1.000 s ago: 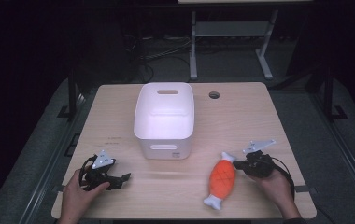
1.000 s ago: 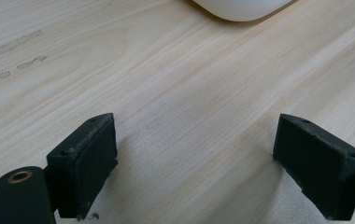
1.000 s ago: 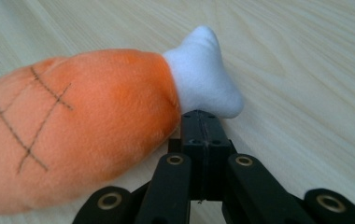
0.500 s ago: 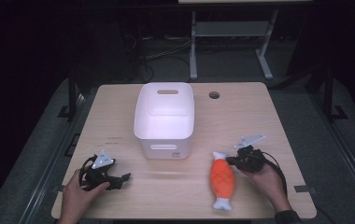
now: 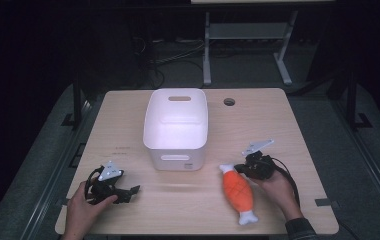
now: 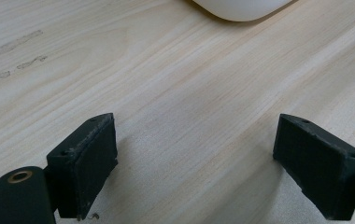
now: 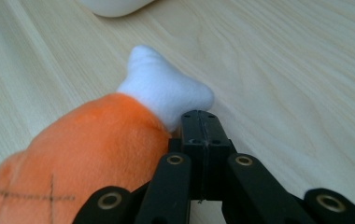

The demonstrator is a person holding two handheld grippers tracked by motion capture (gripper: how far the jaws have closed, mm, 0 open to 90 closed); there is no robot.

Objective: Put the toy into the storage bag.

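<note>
Nearby, white plastic tub [image 5: 176, 125] mid-table, well apart from left gripper [image 5: 128, 191], jaws wide over bare pale wood [image 6: 189, 93]. Right gripper [image 7: 199, 128] pressed shut, empty, touching soft orange plush toy [image 5: 238, 192] at its white end.

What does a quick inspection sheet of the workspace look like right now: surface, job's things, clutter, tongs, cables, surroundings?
Surface: light wooden table, faint smudges and a round hole near the far edge.
Job's things: orange plush toy with white ends lies flat; white bin upright mid-table.
Clutter: nothing seen.
Tongs: left tongs open over bare wood; right tongs shut, tips touching the toy's white end.
Cables: black cable trails from the right tongs; more lie on the floor behind.
Surroundings: dark room, metal frame legs beyond the table.
</note>
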